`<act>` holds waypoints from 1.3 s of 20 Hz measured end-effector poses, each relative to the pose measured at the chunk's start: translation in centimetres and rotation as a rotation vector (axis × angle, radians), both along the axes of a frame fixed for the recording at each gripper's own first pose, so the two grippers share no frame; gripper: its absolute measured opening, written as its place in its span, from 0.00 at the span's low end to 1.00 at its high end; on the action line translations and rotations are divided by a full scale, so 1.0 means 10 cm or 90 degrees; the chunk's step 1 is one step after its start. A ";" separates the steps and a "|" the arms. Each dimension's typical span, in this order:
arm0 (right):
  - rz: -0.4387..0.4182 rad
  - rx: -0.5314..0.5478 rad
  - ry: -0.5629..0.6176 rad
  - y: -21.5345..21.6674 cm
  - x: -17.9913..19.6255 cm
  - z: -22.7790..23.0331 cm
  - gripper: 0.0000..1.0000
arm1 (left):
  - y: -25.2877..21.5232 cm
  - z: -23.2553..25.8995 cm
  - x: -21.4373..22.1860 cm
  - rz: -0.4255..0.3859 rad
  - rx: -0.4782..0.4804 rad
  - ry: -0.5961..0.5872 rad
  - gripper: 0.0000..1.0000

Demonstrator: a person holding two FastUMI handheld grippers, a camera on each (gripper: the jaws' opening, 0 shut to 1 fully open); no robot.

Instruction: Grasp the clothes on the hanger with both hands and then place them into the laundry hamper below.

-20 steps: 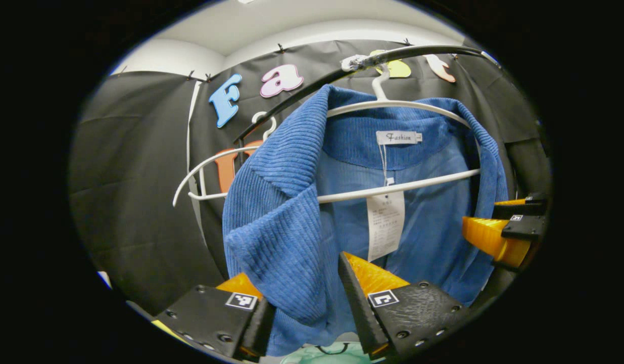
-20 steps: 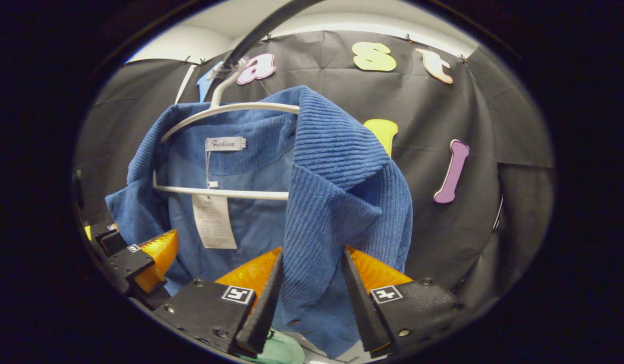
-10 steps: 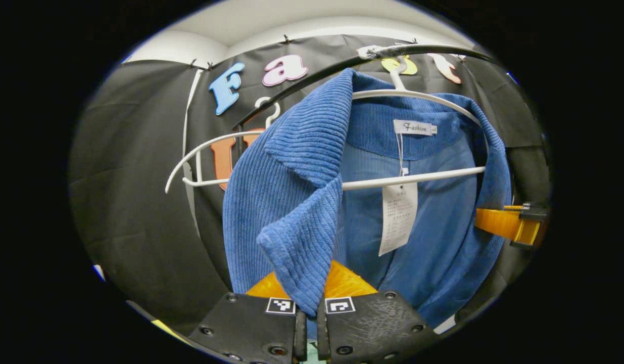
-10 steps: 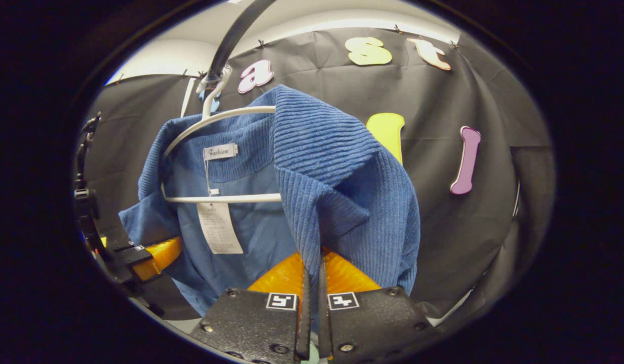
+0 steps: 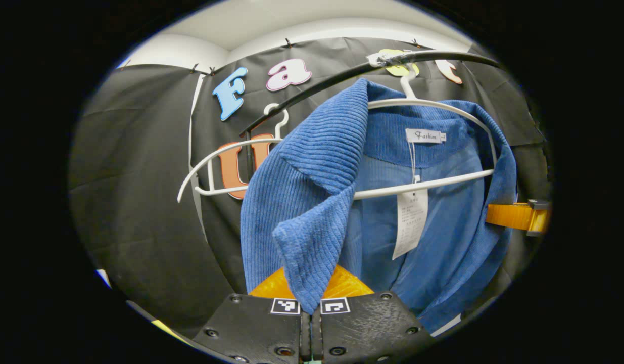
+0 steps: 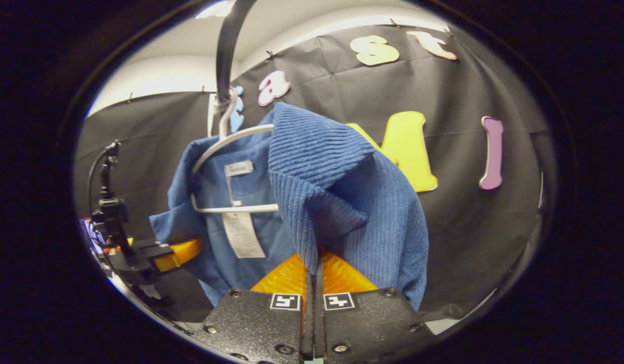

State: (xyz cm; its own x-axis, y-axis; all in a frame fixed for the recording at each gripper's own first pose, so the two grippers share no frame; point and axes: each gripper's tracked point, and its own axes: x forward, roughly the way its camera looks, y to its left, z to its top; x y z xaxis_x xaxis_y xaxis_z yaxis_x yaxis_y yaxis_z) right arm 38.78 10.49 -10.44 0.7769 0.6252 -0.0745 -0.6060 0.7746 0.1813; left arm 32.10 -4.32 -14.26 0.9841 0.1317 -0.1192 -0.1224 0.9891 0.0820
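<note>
Left gripper view: a blue corduroy jacket (image 5: 301, 192) hangs open on a white hanger (image 5: 433, 105), whose hook sits on a dark rail (image 5: 317, 86) at 12 to 1 o'clock. The left gripper (image 5: 310, 309), at 6 o'clock, is clenched on the tip of the jacket's front lapel; both fingers press the cloth between them. A paper tag (image 5: 409, 222) dangles from the collar label at 3 o'clock of centre. A second, bare white hanger (image 5: 210, 169) hangs on the same rail at 9 o'clock of the jacket. The other gripper's finger touches the jacket's far edge at 3 o'clock.

Right gripper view: the right gripper (image 6: 314, 298), at 6 o'clock, is clenched on the opposite lapel of the jacket (image 6: 342, 202), fabric pinched between both fingers. The hanger (image 6: 226, 146) and rail (image 6: 225, 45) lie at 11 o'clock. The left gripper (image 6: 183, 251) appears at 8 o'clock, against the jacket's other edge.
</note>
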 end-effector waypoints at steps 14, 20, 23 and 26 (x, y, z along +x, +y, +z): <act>0.257 0.278 0.066 -0.16 -0.27 0.66 0.04 | 0.45 0.46 0.03 0.041 -0.024 -0.048 0.04; 0.257 0.397 0.087 -0.46 -0.06 0.91 0.04 | 0.70 0.79 0.15 0.054 -0.056 -0.073 0.03; 0.257 0.450 0.095 -0.59 -0.01 1.05 0.03 | 0.78 0.86 0.18 0.058 -0.068 -0.078 0.04; 0.244 0.477 0.106 -0.69 0.12 1.09 0.04 | 0.84 0.84 0.26 0.051 -0.095 -0.068 0.00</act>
